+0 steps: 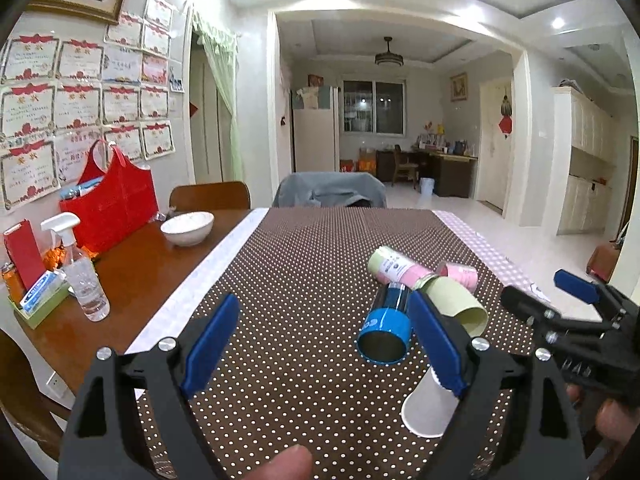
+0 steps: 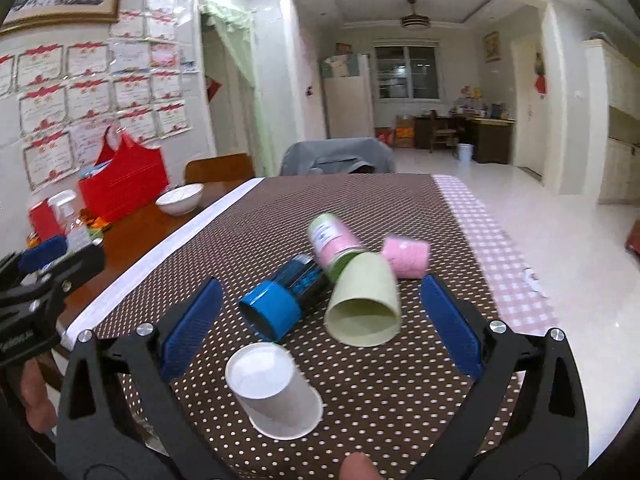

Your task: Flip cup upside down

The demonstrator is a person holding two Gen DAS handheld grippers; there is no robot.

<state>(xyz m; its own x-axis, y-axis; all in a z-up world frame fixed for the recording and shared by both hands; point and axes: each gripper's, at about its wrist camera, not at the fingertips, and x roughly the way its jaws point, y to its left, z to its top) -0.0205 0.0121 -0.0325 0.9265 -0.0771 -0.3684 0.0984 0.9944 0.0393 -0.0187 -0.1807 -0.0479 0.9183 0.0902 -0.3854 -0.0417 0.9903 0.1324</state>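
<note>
While both grippers gape wide and empty, the white cup [image 2: 274,390] stands inverted just before the right gripper [image 2: 320,320].

White cup [image 2: 276,390] stands mouth-down on dotted cloth [image 2: 400,392]; right gripper [image 2: 320,324] jaws wide apart; green cup [image 2: 364,304] on its side.

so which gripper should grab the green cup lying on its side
Right, probably. The green cup lies ahead between the open fingers of the right gripper, mouth toward it; for the left gripper it sits off right, partly behind a finger.
</note>
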